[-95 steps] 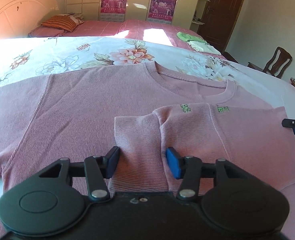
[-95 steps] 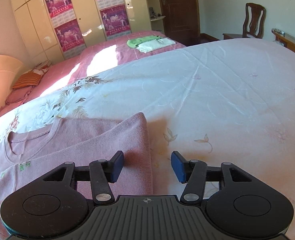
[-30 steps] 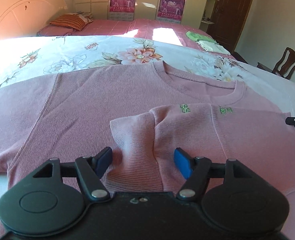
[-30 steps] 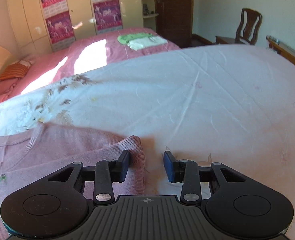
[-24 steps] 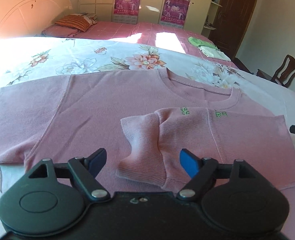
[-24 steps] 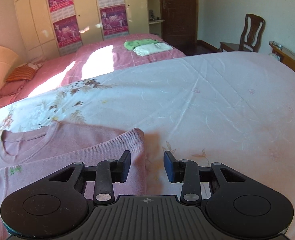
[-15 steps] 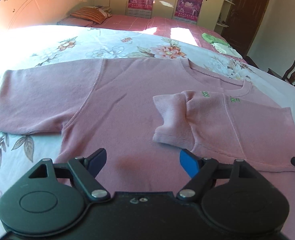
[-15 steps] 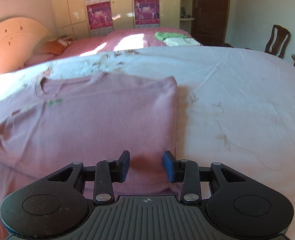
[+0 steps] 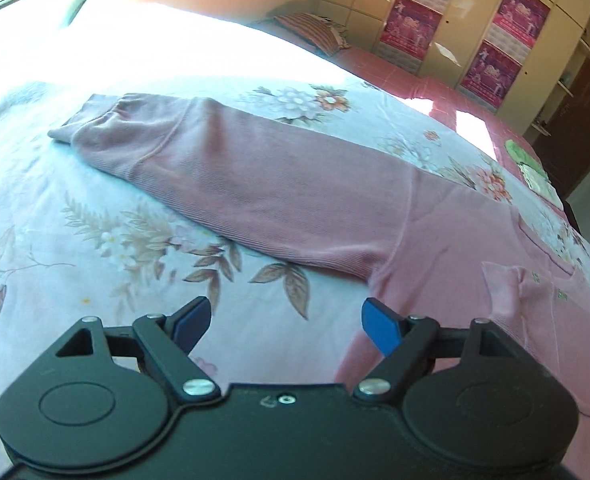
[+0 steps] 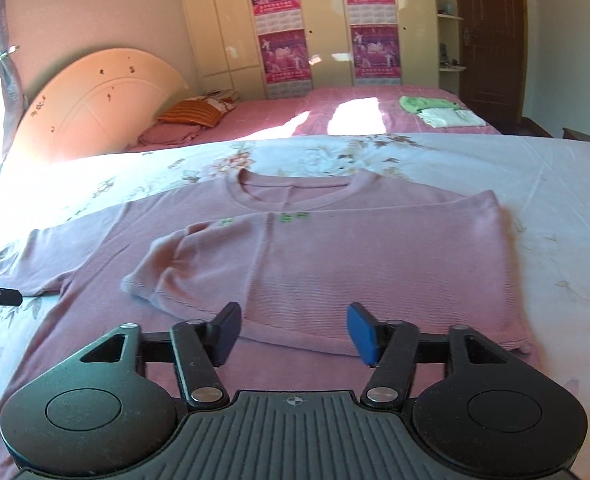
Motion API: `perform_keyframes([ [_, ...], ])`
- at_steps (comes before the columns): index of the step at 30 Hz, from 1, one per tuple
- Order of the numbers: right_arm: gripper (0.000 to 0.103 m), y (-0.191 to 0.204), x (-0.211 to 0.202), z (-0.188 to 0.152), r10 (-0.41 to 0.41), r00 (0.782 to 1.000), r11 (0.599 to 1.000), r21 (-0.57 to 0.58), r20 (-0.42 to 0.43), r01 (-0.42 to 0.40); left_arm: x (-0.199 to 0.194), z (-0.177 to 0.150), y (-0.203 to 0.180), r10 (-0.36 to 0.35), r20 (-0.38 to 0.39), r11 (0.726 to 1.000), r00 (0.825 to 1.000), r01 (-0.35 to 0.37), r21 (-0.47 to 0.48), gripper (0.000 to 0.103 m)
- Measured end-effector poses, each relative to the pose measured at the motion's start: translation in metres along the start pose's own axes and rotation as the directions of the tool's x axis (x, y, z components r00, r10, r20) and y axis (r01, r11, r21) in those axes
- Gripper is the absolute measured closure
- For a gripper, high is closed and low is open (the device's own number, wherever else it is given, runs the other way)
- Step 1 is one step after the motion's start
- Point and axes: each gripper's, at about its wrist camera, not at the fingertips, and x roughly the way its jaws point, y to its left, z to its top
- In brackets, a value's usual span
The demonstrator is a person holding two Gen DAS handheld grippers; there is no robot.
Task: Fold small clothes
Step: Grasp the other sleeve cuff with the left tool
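Now we see a pink sweater (image 10: pixel 335 248) lying flat on the flowered bed sheet (image 9: pixel 95 240). Its right side is folded over the body, and the folded sleeve (image 10: pixel 155 272) lies across the chest. The other sleeve (image 9: pixel 235 168) is stretched out over the sheet, with its cuff far from the body. Our left gripper (image 9: pixel 283 322) hovers above the sheet near the armpit of this sleeve; its fingers are wide apart and hold nothing. Our right gripper (image 10: pixel 293 334) hangs over the lower edge of the folded part, fingers also wide apart and empty. Folded green and white clothes (image 10: pixel 439 114) lie on the pink bed (image 10: pixel 295 120) behind.
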Motion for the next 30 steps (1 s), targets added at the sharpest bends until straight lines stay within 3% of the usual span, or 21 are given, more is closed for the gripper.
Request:
perform_keyframes([
  [9,0.041,0.096,0.051,0.009,0.041,0.999,0.998,-0.051,-0.019,-0.042,0.039,0.052,0.116,0.024,-0.018,0.968,1.0,-0.028,-0.249,0.03],
  [17,0.041,0.129,0.096,0.021,0.008,1.0,0.999,-0.044,-0.029,-0.01,0.071,0.093,0.164,0.007,0.031,0.941,0.999,0.004,-0.338,0.033],
  [18,0.041,0.13,0.098,0.021,-0.001,1.0,0.999,-0.043,-0.03,-0.001,0.074,0.097,0.166,0.002,0.044,0.94,0.999,0.013,-0.34,0.036],
  [22,0.041,0.128,0.105,0.021,-0.037,0.999,0.999,-0.037,-0.035,0.036,0.082,0.102,0.175,0.01,0.088,0.932,0.996,0.023,-0.361,0.076],
  [25,0.041,0.125,0.106,0.022,-0.067,0.997,0.997,-0.036,-0.035,0.066,0.084,0.104,0.18,0.003,0.099,0.926,0.995,0.035,-0.377,0.094],
  [30,0.041,0.118,0.107,0.025,-0.108,0.994,0.994,-0.012,-0.027,0.108,0.07,0.108,0.168,-0.029,0.154,0.942,0.988,0.079,-0.327,0.099],
])
